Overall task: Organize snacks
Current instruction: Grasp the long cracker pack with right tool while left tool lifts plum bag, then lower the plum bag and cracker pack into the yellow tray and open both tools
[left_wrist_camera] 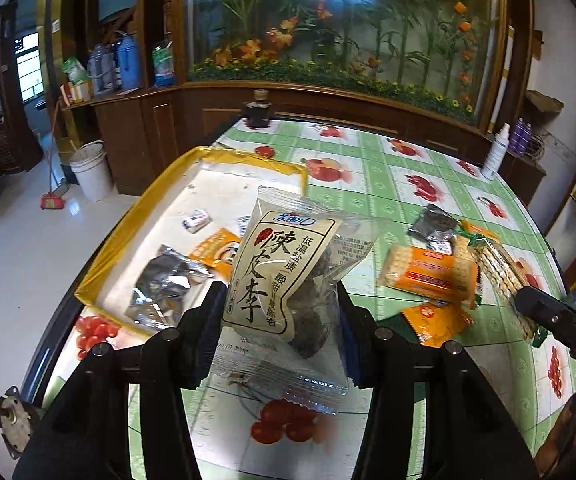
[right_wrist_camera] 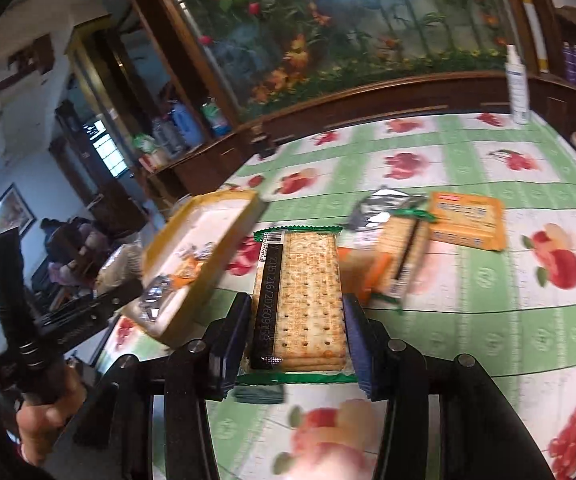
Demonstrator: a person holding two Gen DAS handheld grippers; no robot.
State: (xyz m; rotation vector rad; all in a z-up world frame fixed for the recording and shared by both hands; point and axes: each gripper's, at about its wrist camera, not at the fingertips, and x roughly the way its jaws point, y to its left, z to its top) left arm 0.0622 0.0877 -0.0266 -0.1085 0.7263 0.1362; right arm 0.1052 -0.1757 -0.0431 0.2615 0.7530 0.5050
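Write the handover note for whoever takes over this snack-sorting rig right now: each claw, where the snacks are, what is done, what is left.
Left claw: shut on the plum packet, lifted above the table.
Right claw: shut on a cracker pack, also lifted.
Yellow-rimmed tray: already holds a silver packet, an orange packet and small sweets.
Left: both held items go in, then the loose orange cracker pack, small orange packet and dark foil packet on the tablecloth.

table (left_wrist_camera: 388, 184) – fruit-print cloth | on it: yellow tray (left_wrist_camera: 248, 158), cracker packs (left_wrist_camera: 428, 276), spray bottle (left_wrist_camera: 496, 152), dark jar (left_wrist_camera: 258, 110)
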